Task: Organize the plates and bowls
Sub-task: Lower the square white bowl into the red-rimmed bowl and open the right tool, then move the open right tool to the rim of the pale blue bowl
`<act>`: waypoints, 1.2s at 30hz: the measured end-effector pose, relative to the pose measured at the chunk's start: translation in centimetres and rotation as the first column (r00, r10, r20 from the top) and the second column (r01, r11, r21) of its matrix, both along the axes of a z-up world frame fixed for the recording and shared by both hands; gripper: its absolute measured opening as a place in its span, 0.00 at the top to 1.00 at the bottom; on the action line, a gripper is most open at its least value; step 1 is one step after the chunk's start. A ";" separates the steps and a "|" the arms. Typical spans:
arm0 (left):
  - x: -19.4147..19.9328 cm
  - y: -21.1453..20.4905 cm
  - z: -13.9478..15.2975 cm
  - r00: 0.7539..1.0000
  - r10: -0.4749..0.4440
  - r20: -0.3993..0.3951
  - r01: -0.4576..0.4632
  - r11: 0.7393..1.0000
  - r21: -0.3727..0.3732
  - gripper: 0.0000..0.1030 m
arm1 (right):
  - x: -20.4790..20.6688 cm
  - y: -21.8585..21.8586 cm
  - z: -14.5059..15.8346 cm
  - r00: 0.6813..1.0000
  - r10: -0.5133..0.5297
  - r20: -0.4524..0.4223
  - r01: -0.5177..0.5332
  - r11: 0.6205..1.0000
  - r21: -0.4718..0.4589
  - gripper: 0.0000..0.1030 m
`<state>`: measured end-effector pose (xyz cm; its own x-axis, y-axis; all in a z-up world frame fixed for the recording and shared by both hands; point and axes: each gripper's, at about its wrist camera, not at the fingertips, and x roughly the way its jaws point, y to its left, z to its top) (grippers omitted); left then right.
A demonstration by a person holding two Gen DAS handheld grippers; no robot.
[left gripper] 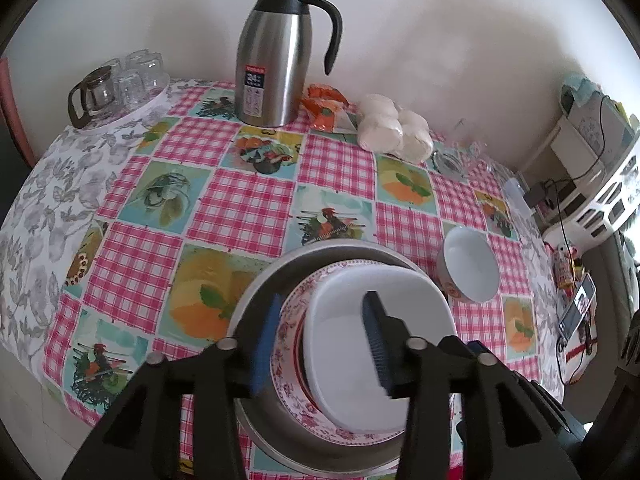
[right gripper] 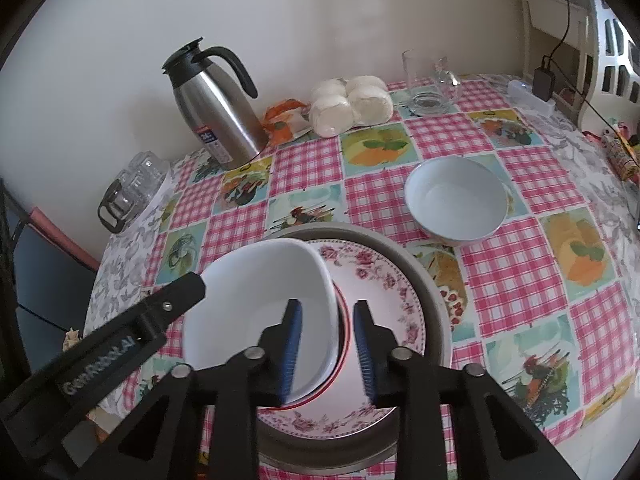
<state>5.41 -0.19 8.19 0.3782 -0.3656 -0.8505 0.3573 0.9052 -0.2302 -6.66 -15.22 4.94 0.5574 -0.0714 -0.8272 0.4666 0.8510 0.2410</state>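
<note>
A white squarish bowl [left gripper: 344, 320] [right gripper: 256, 300] rests on a floral plate [left gripper: 308, 416] [right gripper: 384, 280], which lies in a round metal pan [left gripper: 260, 280] [right gripper: 432, 280]. My left gripper [left gripper: 320, 344] straddles the bowl's left rim, one blue pad inside and one outside, with gaps showing; it is open. My right gripper [right gripper: 328, 348] straddles the bowl's right rim the same way and is open, its pads clear of the wall. A second white bowl [left gripper: 472, 268] [right gripper: 456, 200] with a floral outside stands alone to the right of the pan.
On the checked tablecloth near the wall stand a steel thermos jug [left gripper: 276, 56] [right gripper: 216, 108], a bag of white buns [left gripper: 396, 128] [right gripper: 352, 104] and a glass mug [right gripper: 428, 80]. Upturned glasses and a glass pot [left gripper: 120, 80] sit at the far left. Shelves with cables stand to the right.
</note>
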 end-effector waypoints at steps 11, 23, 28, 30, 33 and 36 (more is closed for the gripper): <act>0.7 1.3 0.0 0.998 0.056 0.009 -0.056 0.998 0.008 0.28 | -0.3 -1.3 0.3 0.999 -0.049 0.005 0.050 0.998 -0.040 0.25; 1.0 2.2 0.1 0.991 0.118 0.069 -0.120 0.992 0.033 0.01 | -0.4 -1.8 0.1 0.998 -0.058 0.019 0.059 0.997 -0.054 0.00; 1.1 2.3 0.0 0.988 0.120 0.094 -0.127 0.990 0.066 0.00 | -0.3 -2.1 -0.2 0.998 -0.069 0.002 0.069 0.996 -0.063 0.00; 1.0 2.2 0.0 0.986 0.127 0.107 -0.136 0.987 0.086 0.00 | -0.3 -2.1 -0.2 0.998 -0.067 -0.003 0.067 0.995 -0.071 0.00; 1.0 2.2 0.1 0.985 0.129 0.115 -0.139 0.987 0.080 0.00 | -0.3 -2.2 -0.1 0.998 -0.062 -0.007 0.062 0.995 -0.080 0.00; 0.8 2.0 0.3 0.981 0.130 0.143 -0.145 0.984 0.099 0.00 | -0.4 -2.2 -0.2 0.998 -0.059 -0.008 0.058 0.995 -0.078 0.00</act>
